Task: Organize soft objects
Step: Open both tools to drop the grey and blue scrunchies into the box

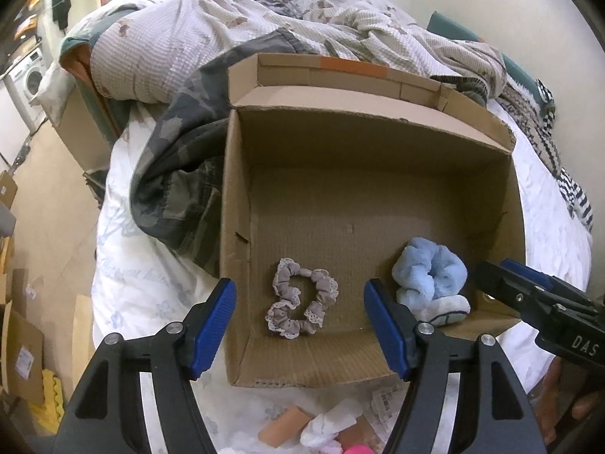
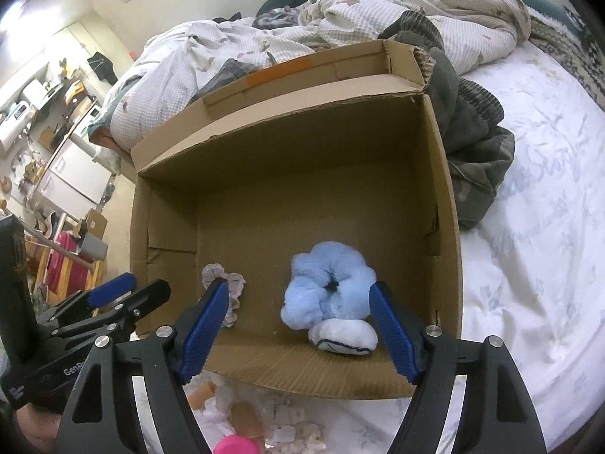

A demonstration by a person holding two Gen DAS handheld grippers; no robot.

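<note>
We judge ourselves between placements: both tools hang over the open cardboard box (image 1: 242, 204) on the bed (image 2: 537, 265) with nothing in them, so the next move is most likely a fetch from the loose items lying on the sheet just before the box's near edge. Our left gripper (image 1: 300, 331) has its fingers spread wide and empty above the near-left part of the box, and our right gripper (image 2: 298, 329) is likewise spread and empty above the near-right part; each shows at the edge of the other's view. Inside the box, on its floor near the front wall, lie three soft things: a grey lace-edged scrunchie (image 1: 301, 308) to the left, a fluffy blue scrunchie (image 2: 327, 289) to the right, and a small white rolled piece with a dark trim (image 2: 346, 336) touching the blue one's near side. The rest of the floor is bare cardboard. Outside, a white bundle (image 1: 327, 429), tan pieces (image 1: 281, 429) and something pink (image 2: 234, 446) wait on the bed. Reaching them calls for drawing a gripper back and down over the front wall, then closing gently on limp fabric that may bunch or slip.
</note>
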